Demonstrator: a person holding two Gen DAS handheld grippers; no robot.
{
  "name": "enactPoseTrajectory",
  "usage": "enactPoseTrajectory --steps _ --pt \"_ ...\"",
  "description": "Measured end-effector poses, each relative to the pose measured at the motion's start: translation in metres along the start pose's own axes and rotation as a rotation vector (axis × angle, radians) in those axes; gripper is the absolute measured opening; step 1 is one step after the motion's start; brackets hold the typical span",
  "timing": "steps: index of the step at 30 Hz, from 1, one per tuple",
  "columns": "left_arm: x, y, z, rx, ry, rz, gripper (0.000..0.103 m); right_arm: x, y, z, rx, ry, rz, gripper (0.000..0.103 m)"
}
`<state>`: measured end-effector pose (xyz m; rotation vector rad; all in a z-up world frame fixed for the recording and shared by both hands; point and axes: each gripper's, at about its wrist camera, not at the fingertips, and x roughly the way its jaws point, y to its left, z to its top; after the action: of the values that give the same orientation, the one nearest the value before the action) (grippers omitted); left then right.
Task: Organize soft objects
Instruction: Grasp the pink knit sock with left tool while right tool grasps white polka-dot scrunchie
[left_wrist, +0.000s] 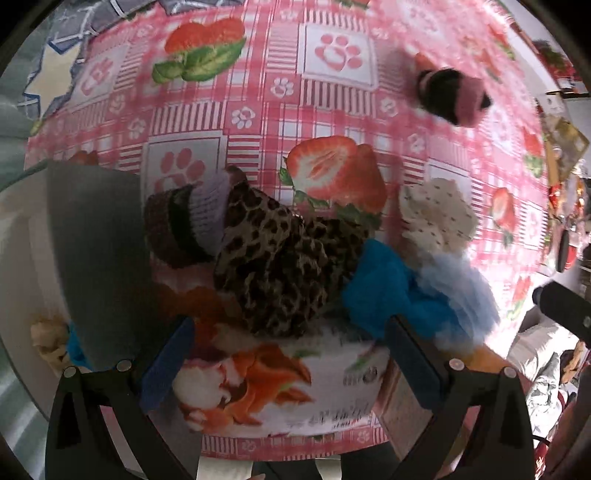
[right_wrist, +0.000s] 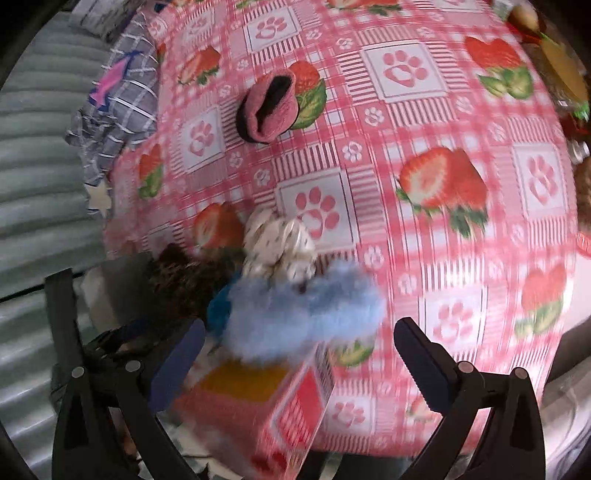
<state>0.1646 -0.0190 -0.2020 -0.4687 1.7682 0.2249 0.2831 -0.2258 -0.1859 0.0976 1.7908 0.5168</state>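
A printed cardboard box (left_wrist: 280, 387) at the table's near edge holds a pile of soft things: a leopard-print piece (left_wrist: 284, 254), a brown, green and white sock roll (left_wrist: 184, 225), a bright blue piece (left_wrist: 388, 291), a pale blue fluffy piece (right_wrist: 306, 314) and a cream dotted piece (right_wrist: 280, 247). A pink and black sock roll (right_wrist: 269, 107) lies alone farther out on the cloth; it also shows in the left wrist view (left_wrist: 454, 96). My left gripper (left_wrist: 288, 365) is open around the box. My right gripper (right_wrist: 299, 354) is open and empty above the box corner (right_wrist: 291, 406).
A pink strawberry and paw-print tablecloth (right_wrist: 424, 177) covers the table. A checked grey cloth (right_wrist: 118, 99) lies at the far left edge. A grey flap (left_wrist: 96, 251) stands at the box's left. Cluttered items (left_wrist: 561, 147) line the right edge.
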Motion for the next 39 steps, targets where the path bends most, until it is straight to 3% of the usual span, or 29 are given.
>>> enactPoseTrajectory --steps 8,13,19,23,28,32,39 --pt "0.029 -0.003 0.018 -0.046 0.110 -0.035 0.103 0.065 0.014 0.040 -0.154 0.050 -0.164 0.103" --pt "0.044 -0.007 0.029 -0.056 0.153 -0.093 0.103 0.079 -0.003 0.051 -0.171 0.013 -0.293 0.103" --pt "0.043 -0.035 0.054 -0.021 0.115 -0.143 0.103 0.050 -0.082 0.066 -0.001 -0.054 -0.350 0.103" --pt "0.015 -0.057 0.080 0.029 -0.004 -0.168 0.103 0.019 -0.133 0.066 0.117 -0.113 -0.400 0.103" --pt "-0.031 -0.066 0.089 0.119 -0.142 -0.074 0.103 -0.017 -0.161 0.047 0.215 -0.202 -0.260 0.103" --pt "-0.050 -0.088 0.097 0.221 -0.223 0.025 0.103 -0.021 -0.147 0.038 0.180 -0.220 -0.146 0.103" --pt "-0.025 -0.145 0.117 0.382 -0.327 0.174 0.103 0.007 -0.112 0.051 0.036 -0.217 -0.214 0.103"
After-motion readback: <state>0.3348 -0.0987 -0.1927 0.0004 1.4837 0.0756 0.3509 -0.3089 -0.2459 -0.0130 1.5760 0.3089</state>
